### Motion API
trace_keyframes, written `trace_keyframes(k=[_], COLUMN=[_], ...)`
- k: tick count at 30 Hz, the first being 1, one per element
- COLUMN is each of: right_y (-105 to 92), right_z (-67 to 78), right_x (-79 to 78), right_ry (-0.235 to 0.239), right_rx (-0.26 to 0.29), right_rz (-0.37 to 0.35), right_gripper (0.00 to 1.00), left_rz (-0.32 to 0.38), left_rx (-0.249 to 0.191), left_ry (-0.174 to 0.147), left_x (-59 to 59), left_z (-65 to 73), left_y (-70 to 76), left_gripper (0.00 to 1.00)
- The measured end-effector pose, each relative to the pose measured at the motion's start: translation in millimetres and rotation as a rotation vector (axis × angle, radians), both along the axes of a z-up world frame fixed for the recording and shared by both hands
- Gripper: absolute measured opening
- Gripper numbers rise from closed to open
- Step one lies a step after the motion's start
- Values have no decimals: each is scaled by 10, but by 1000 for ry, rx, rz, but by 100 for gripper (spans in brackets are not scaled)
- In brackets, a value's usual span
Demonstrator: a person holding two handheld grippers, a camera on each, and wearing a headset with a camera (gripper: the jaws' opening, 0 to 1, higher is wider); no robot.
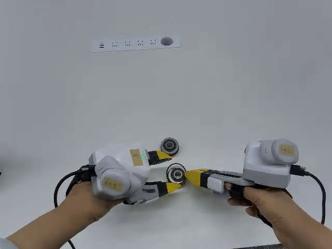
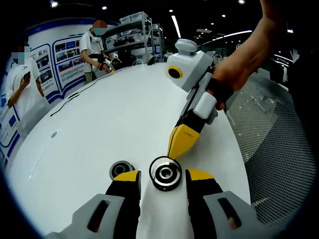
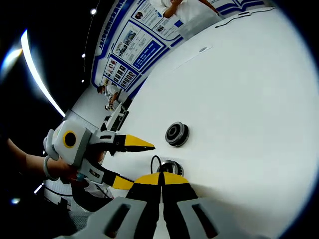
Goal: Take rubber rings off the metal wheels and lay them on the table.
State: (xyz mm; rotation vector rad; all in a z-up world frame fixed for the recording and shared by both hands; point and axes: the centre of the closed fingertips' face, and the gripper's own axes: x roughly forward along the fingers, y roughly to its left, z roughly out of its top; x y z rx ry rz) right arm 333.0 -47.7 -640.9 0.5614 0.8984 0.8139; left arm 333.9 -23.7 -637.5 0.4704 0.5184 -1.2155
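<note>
Left gripper (image 2: 163,175) spreads its jaws around a black-ringed metal wheel (image 1: 176,173). Right gripper (image 3: 160,175), jaws pressed together, touches its rim. A second black-ringed wheel (image 1: 169,146) lies close beside; a white power strip (image 1: 136,43) lies well beyond.

No legible text on the tan stickers (image 1: 136,156) or wall posters (image 2: 67,55).

The wheels (image 1: 176,173) are shiny bare metal in matt black rubber rings (image 2: 166,158), on a smooth matt table (image 1: 223,98).
</note>
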Motion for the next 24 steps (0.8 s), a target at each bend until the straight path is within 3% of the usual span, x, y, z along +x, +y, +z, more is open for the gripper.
trace_keyframes(k=[17,24], right_y=[-378,-556], right_z=[25,-32], right_x=[72,116], right_ry=[14,29], right_rx=[-4,-30], right_rz=[-107,-148], right_gripper=[2,2], left_rz=[39,57], left_rx=[-4,1], left_ry=[-5,-3], left_x=[-21,-28], left_z=[-10,-12], left_y=[123,193], left_gripper=[50,53])
